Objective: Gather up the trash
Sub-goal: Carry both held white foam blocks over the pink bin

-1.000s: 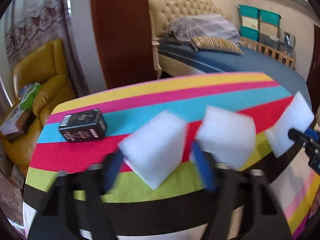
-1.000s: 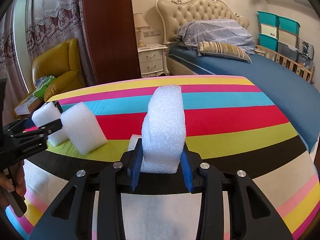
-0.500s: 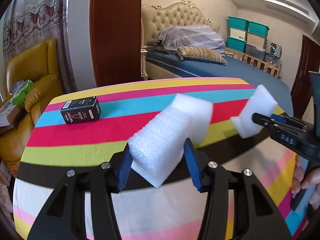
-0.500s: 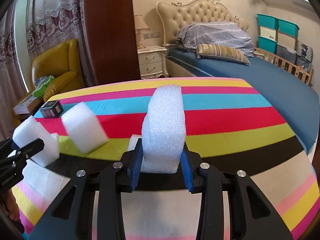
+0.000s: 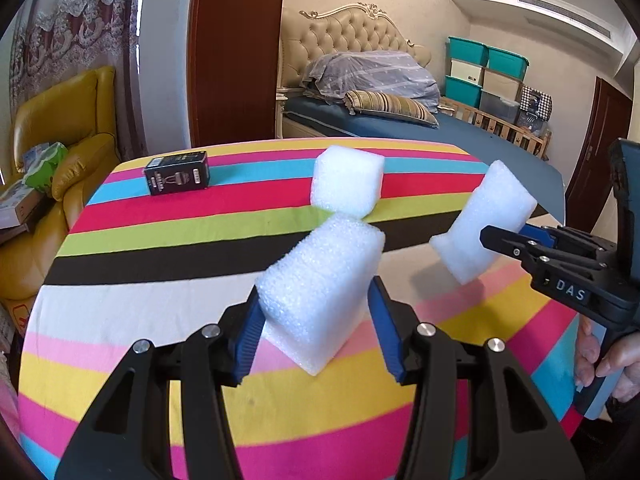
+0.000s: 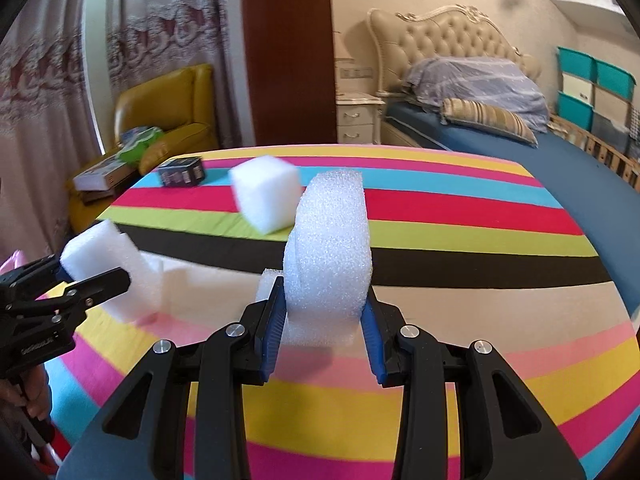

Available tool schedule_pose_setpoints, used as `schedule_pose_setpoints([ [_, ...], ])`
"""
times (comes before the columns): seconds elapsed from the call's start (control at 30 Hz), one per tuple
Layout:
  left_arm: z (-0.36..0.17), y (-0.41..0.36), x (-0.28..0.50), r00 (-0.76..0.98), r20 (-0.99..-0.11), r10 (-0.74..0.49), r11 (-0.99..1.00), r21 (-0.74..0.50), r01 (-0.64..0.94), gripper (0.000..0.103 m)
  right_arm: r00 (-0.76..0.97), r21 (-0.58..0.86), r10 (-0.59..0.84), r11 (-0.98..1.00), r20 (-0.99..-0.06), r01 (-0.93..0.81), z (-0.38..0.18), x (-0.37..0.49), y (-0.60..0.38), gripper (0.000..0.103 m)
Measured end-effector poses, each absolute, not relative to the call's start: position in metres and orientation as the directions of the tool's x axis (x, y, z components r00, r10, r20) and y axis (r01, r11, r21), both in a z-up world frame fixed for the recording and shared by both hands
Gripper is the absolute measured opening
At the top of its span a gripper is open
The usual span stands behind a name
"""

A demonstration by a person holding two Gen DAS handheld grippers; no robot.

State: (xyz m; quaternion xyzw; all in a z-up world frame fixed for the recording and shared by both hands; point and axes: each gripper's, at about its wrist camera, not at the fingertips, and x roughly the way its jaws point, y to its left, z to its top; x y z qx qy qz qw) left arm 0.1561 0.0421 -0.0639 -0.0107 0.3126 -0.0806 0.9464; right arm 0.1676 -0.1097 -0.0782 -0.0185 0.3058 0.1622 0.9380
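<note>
My left gripper [image 5: 316, 300] is shut on a white foam block [image 5: 320, 280], held tilted above the near part of the striped table [image 5: 160, 320]. My right gripper [image 6: 324, 300] is shut on a taller curved foam piece [image 6: 328, 248] that stands upright between its blue pads. Each gripper shows in the other's view: the right gripper [image 5: 504, 232] with its foam [image 5: 484, 220] at the right, the left gripper [image 6: 90, 270] with its block [image 6: 104, 256] at the left. A third foam block [image 5: 347, 186] [image 6: 266, 198] rests loose on the table's middle stripes.
A black box [image 5: 177, 173] [image 6: 182, 172] lies at the table's far left. A yellow armchair [image 5: 60, 140] with packages stands left of the table. Behind are a bed [image 5: 400, 120], a nightstand [image 6: 356, 118] and stacked storage boxes [image 5: 480, 76]. A hand [image 5: 604, 360] grips the right tool's handle.
Both grippers have drawn back toward the table's near edge, each carrying its foam. The left one closed on its block and lifted it off the cloth. The third block stayed put.
</note>
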Motion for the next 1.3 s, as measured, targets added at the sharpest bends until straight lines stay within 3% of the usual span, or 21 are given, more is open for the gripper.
schedule_pose_setpoints([
  [0.73,-0.066,0.107,0.057,0.815,-0.575,-0.065,0.997,-0.072,0.029,0.049,0.744,-0.031,0.441,0.851,-0.502,-0.525,-0.057,0.087,-0.052,0.035],
  [1.3,-0.040,0.186,-0.008,0.835,-0.549,0.042,0.992,-0.074,-0.099,0.049,0.612,-0.118,0.587,0.663,-0.530,-0.739,-0.039,0.059,0.041,0.035],
])
